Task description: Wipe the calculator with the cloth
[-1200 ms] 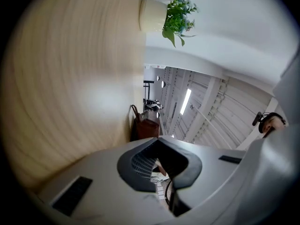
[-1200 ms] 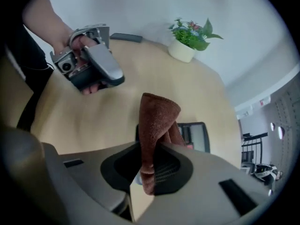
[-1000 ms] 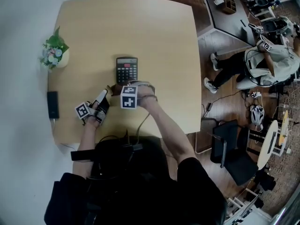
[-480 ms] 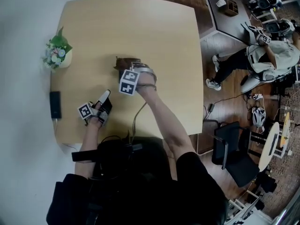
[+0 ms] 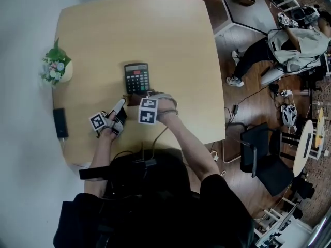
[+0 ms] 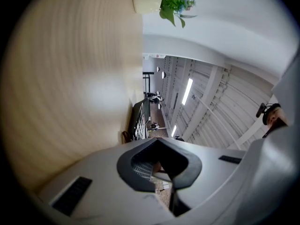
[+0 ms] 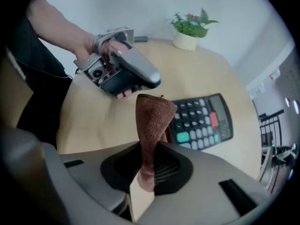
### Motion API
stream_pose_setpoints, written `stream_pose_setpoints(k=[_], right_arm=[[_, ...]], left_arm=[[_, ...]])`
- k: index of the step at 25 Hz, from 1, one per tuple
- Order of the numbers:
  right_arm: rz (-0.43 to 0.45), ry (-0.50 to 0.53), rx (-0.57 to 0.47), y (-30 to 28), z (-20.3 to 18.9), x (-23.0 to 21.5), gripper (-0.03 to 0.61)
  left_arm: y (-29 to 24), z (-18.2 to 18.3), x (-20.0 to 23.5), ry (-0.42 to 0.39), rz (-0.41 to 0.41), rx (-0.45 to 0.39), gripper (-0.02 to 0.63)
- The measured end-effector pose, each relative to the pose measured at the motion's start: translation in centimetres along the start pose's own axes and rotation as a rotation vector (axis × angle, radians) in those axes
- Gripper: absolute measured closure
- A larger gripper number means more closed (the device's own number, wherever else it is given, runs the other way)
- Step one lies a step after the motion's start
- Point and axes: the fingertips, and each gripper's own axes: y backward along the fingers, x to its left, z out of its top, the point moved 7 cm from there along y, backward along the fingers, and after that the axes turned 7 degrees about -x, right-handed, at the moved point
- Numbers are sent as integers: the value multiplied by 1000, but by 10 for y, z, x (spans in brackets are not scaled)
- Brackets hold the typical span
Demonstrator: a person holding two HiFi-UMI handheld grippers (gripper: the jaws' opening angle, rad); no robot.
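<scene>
1. Calculator [image 5: 137,78]: black, lay flat on the wooden table [image 5: 165,35], keys up, near the middle.
2. Cloth [image 7: 152,121]: brown, bunched, free end at the calculator's near edge.
3. Right gripper [image 7: 149,172]: pointed down, jaws clamped on the cloth.
4. Left gripper [image 5: 118,109]: just left of the right gripper, close to the tabletop, jaws closed together with nothing between them.
5. Potted plant [image 5: 56,68]: pale pot, stood at the table's left edge.
6. Flat black device [image 5: 60,123]: lay by the left edge, nearer than the plant.
7. Seated person [image 5: 295,40]: on the floor side, well apart from the table.
</scene>
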Motion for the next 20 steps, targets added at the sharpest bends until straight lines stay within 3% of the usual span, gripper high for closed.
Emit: stream_pose_setpoints(k=[4, 6, 8, 13, 20], right_arm=[[-210, -110, -32, 43, -21, -71, 525], [-335, -91, -23, 55, -22, -103, 525], [-408, -69, -36, 58, -16, -122, 525], [-431, -30, -46, 35, -2, -134, 525], [-338, 52, -5, 3, -7, -95, 525]], left_arm=[[-34, -5, 7, 16, 6, 32, 607], [-47, -7, 7, 29, -3, 32, 607], [-53, -8, 6, 38, -13, 32, 606], [-54, -8, 7, 49, -22, 41, 604], [-53, -6, 8, 75, -16, 39, 604]])
